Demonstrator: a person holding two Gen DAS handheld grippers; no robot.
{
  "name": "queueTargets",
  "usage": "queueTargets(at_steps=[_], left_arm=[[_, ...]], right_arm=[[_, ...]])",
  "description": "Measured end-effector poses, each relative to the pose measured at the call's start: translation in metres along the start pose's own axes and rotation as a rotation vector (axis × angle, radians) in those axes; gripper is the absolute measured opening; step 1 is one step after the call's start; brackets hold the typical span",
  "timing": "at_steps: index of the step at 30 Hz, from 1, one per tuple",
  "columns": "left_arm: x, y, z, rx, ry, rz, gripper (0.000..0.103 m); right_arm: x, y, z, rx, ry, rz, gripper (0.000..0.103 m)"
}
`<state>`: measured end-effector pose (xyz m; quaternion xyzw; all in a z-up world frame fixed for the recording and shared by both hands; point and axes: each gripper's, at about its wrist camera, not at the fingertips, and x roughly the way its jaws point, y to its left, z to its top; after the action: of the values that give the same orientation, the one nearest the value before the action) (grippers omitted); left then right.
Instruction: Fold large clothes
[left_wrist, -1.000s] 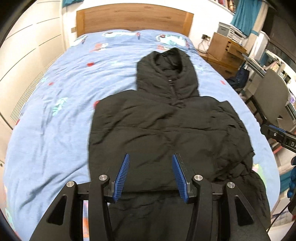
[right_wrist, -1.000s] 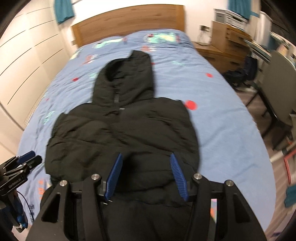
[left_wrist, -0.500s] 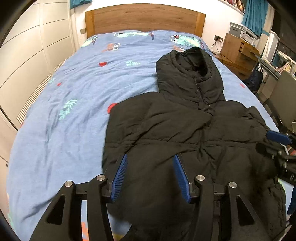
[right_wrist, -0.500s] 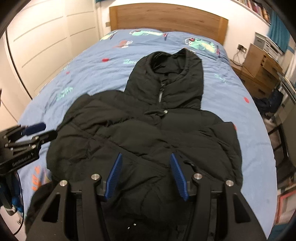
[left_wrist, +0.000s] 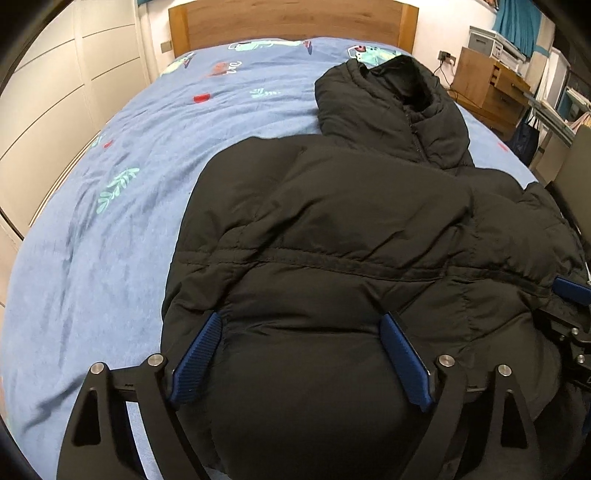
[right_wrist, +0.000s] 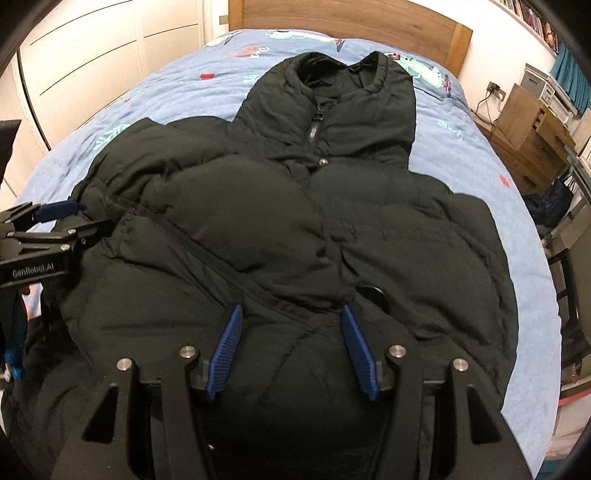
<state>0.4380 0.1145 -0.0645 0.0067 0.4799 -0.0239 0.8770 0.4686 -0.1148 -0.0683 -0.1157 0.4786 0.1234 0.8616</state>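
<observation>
a black puffy hooded jacket (left_wrist: 332, 229) is spread on the blue patterned bedspread (left_wrist: 110, 221). above its lower hem, the left gripper (left_wrist: 300, 325) is opening wide, gripping nothing; the right gripper (right_wrist: 291, 314) is held half open, unclenched, over the jacket's folded sleeve.

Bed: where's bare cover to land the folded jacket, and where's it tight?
Free: the blue bedcover between the black jacket and the white wardrobe, running up to the headboard. A narrower strip lies right of the jacket. Crowded: the near edge, where the left gripper, jaws opening, and right gripper hover over the hem.
</observation>
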Motion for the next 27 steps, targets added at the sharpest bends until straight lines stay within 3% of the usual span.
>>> queueTargets(at_steps=[11,17,27], left_arm=[[-0.009,0.008,-0.006,-0.004,0.023,0.011,0.090],[-0.013,0.009,-0.002,-0.021,0.012,0.014,0.090],[-0.003,0.005,-0.002,-0.013,0.038,0.026,0.090]], right_arm=[[-0.014,-0.002,-0.003,-0.011,0.037,-0.006,0.055],[-0.034,-0.001,0.009,-0.003,-0.008,-0.001,0.055],[-0.014,-0.007,-0.002,-0.007,0.031,-0.005,0.055]])
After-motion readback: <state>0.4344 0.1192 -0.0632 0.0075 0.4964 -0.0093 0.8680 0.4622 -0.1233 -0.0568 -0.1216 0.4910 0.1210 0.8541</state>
